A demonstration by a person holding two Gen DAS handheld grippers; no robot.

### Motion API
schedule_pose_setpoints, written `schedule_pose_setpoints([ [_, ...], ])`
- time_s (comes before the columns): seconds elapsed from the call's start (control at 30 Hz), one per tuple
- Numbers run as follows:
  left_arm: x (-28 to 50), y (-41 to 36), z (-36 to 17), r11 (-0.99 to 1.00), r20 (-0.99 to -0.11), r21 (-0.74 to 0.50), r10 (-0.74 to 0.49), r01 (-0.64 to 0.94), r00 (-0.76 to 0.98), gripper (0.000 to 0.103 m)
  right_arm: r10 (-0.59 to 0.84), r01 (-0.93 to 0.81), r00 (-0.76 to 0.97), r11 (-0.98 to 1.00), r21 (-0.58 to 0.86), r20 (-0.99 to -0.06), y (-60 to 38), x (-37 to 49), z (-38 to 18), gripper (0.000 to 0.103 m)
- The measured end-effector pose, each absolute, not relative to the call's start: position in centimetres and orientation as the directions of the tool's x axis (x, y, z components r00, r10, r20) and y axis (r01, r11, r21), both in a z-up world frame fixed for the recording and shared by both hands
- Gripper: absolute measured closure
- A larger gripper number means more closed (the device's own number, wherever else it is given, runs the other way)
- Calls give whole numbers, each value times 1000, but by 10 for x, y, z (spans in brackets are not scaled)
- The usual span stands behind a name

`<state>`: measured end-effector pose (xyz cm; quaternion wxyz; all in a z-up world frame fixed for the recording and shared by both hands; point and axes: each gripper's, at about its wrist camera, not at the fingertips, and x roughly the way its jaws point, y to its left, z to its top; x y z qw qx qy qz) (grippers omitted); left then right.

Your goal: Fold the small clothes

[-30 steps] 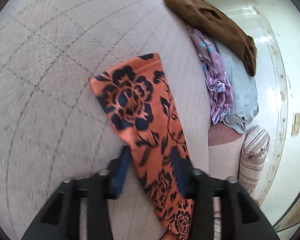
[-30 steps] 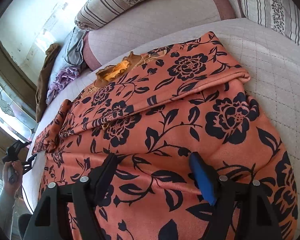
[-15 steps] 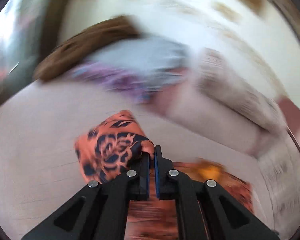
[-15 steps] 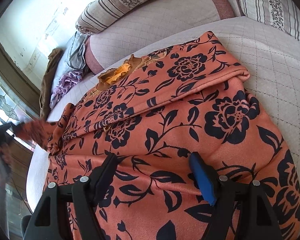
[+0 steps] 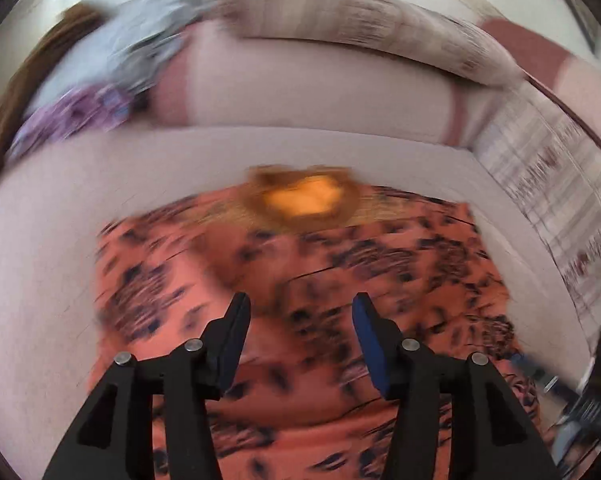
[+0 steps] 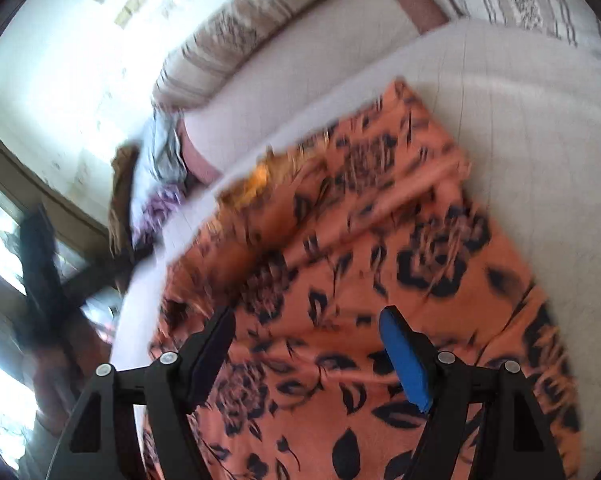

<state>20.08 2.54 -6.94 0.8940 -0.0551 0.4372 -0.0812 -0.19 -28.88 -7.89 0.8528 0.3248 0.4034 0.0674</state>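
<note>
An orange garment with a black flower print (image 5: 340,280) lies spread on the pale quilted sofa seat (image 5: 40,280), its yellow-lined neck opening (image 5: 304,196) at the far end. My left gripper (image 5: 300,308) is open and empty above the garment's middle. In the right wrist view the same garment (image 6: 380,260) lies with both sleeves folded inward. My right gripper (image 6: 306,320) is open and empty above its lower part. Both views are blurred by motion.
A pile of other clothes, purple (image 5: 76,112), grey (image 5: 140,40) and brown (image 5: 4,112), lies at the sofa's left end. Striped bolster cushions (image 5: 360,28) line the backrest. The left gripper's dark shape (image 6: 40,272) shows at the left in the right wrist view.
My left gripper shut on the left sleeve, carried it over onto the garment's body, then opened and let it go. My right gripper stayed open and has tilted.
</note>
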Motion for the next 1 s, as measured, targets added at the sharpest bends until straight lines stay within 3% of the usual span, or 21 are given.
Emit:
schedule_pose_setpoints([
  [0.23, 177, 140, -114, 953, -812, -224, -67, -204, 580, 46, 412, 138, 598, 792, 595, -687, -283, 67, -55, 24],
  [0.4, 164, 171, -135, 922, -814, -265, -56, -283, 578, 46, 223, 61, 484, 956, 287, -846, -190, 103, -40, 24],
  [0.5, 158, 177, -138, 913, -808, -291, -74, -287, 584, 46, 168, 62, 418, 975, 212, -893, -146, 128, -44, 25],
  [0.6, 148, 182, -137, 909, -796, -308, -85, -280, 600, 46, -19, 59, 310, 998, -1, -951, -116, 164, -66, 26],
  [0.63, 144, 185, -136, 908, -793, -314, -91, -276, 603, 46, -75, 59, 273, 996, -61, -959, -115, 171, -80, 35],
  [0.67, 141, 186, -134, 909, -781, -322, -96, -266, 617, 46, -58, 84, 234, 996, -39, -971, -125, 168, -93, 52],
  [0.7, 139, 185, -133, 910, -769, -325, -96, -258, 631, 45, -14, 118, 228, 993, 14, -974, -136, 164, -96, 80],
  [0.87, 136, 190, -141, 894, -756, -376, -143, -245, 638, 45, 149, 307, 306, 920, 246, -940, -205, 121, -102, 80],
  [1.0, 133, 188, -138, 896, -738, -387, -158, -220, 656, 45, 290, 412, 394, 793, 449, -872, -241, 96, -111, 62],
])
